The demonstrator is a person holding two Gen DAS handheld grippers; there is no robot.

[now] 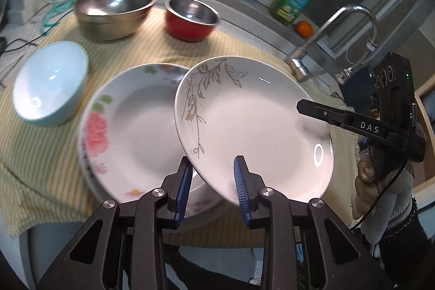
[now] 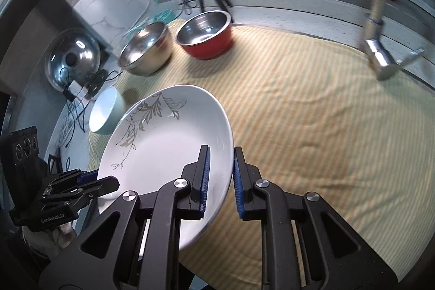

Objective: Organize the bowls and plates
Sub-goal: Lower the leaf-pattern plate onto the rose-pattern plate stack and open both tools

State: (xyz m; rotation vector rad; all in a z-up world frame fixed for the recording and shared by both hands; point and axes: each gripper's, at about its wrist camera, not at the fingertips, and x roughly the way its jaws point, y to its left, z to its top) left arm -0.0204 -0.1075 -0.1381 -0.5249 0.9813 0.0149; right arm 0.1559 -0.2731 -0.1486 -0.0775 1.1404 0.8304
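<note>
On the left of the desk (image 1: 244, 26), which is draped in a yellow striped cloth (image 2: 312, 105), a pale blue ceramic bowl (image 1: 50, 84) lies tipped toward the camera, with a large plain steel bowl (image 1: 114, 10) and a red-sided steel bowl (image 1: 191, 18) standing behind it. Nearer the middle, a white rose-patterned plate (image 1: 136, 132) rests flat on the cloth, apparently on top of another plate, though blur hides the edge. A white plate with a grey leaf pattern (image 1: 252, 127) is tilted, overlapping the rose plate's right side. The left gripper (image 1: 212, 181) straddles its near rim with its blue pads spread apart. The right gripper (image 2: 219, 173) is clamped on the leaf plate's right rim. A chrome faucet (image 1: 334, 45) stands further right.
</note>
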